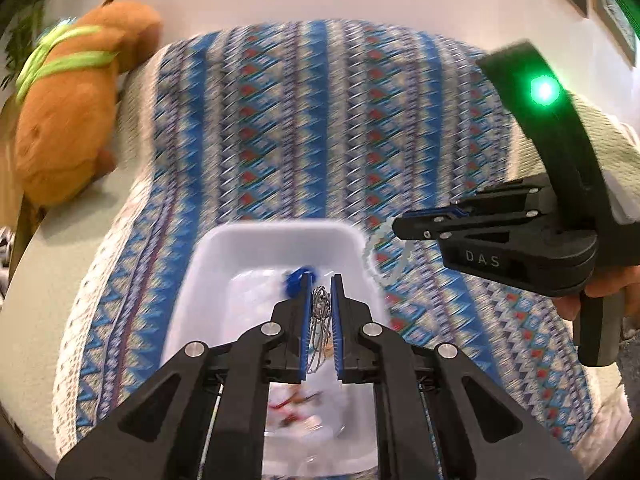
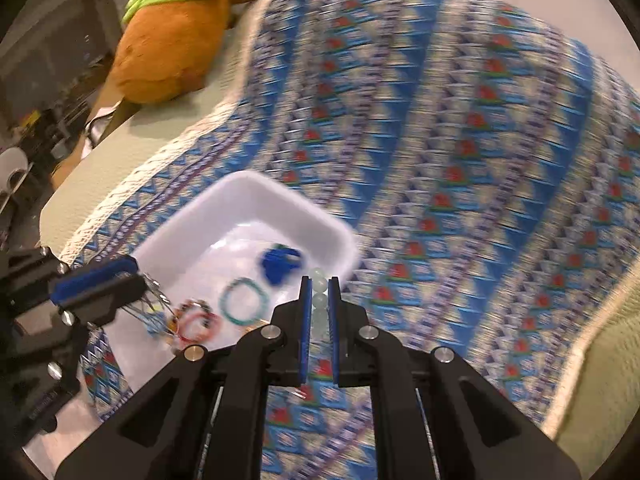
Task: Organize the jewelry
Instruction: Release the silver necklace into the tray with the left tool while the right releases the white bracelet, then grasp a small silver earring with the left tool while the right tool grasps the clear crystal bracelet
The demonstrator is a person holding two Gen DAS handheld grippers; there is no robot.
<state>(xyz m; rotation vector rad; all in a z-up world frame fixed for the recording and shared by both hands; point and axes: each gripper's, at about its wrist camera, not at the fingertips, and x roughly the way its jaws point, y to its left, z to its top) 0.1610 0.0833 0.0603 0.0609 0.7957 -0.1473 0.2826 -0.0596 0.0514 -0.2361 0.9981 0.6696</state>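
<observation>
A white tray (image 1: 280, 236) (image 2: 248, 188) lies on a patterned blanket. In it are a blue piece (image 2: 280, 264), a teal bracelet (image 2: 244, 300) and a red bracelet (image 2: 198, 326). My left gripper (image 1: 321, 278) hangs above the tray, shut on thin silver wire bangles (image 1: 320, 312). From the right wrist view it (image 2: 138, 272) shows at the left with the silver bangles (image 2: 154, 300) dangling. My right gripper (image 2: 320, 280) is shut on a pale green bead bracelet (image 2: 319, 300). In the left wrist view the right gripper (image 1: 396, 226) sits right of the tray, the bead bracelet (image 1: 384, 256) hanging from its tip.
The blue, white and red blanket (image 1: 320, 128) (image 2: 460, 160) covers a pale green bed. An orange plush toy (image 1: 72, 112) (image 2: 180, 32) with a lime green band lies at the far left edge. A hand (image 1: 608, 288) holds the right gripper's handle.
</observation>
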